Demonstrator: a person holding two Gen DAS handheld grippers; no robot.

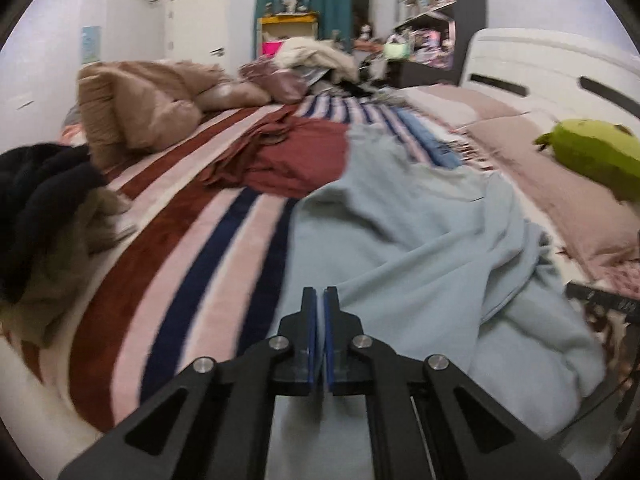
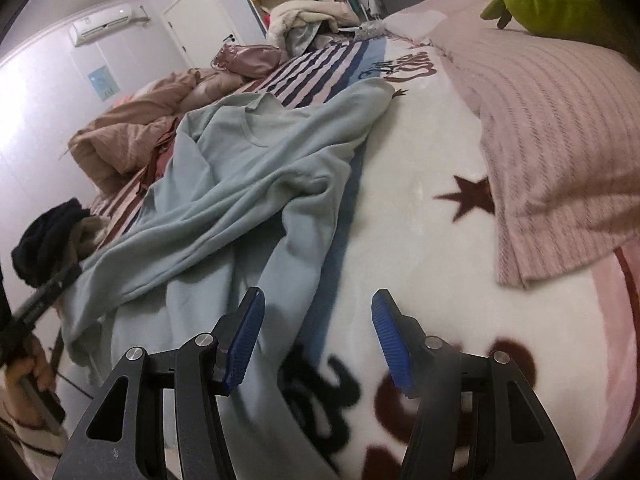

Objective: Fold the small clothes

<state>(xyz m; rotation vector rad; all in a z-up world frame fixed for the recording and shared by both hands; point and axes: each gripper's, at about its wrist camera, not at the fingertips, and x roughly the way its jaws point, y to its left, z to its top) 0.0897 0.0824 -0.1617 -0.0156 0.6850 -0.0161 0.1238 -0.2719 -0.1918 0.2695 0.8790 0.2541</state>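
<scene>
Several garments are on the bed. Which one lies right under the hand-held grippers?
The pale blue sweatshirt, spread rumpled across the blanket. The dark red garment lies farther up the bed, and the black one sits at the left edge.

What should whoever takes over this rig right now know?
Left tool: shut, nothing visibly between its pads, over the near edge of the light blue top.
Right tool: open, empty, above the striped blanket beside the top's near sleeve.
Top lies rumpled, neckline far side; no fold made.
Left: flatten it, fold sleeves in, fold the body.
</scene>
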